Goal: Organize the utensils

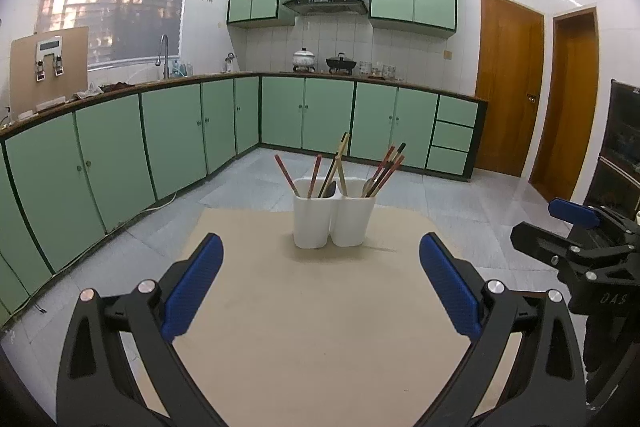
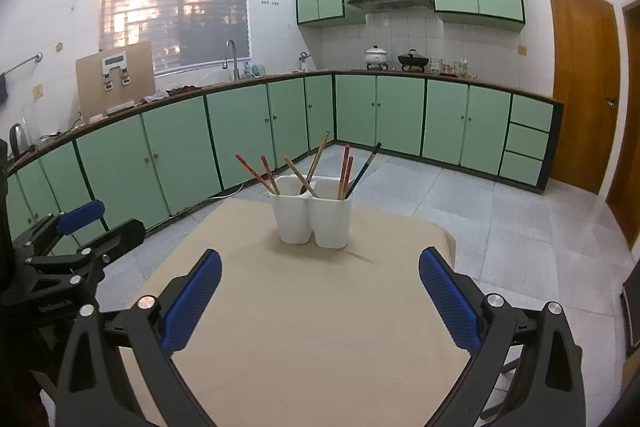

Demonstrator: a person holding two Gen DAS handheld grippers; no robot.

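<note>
White holder (image 1: 334, 223) w/ chopsticks (image 1: 390, 169), spoon bowls mostly hidden inside.

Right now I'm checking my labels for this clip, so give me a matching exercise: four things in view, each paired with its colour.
Things:
1. utensil holder
2. table
3. left gripper finger pads
4. lower cabinet doors

Colours:
A. blue
B. pale green
C. white
D. beige

Pairs: 1-C, 2-D, 3-A, 4-B
</note>
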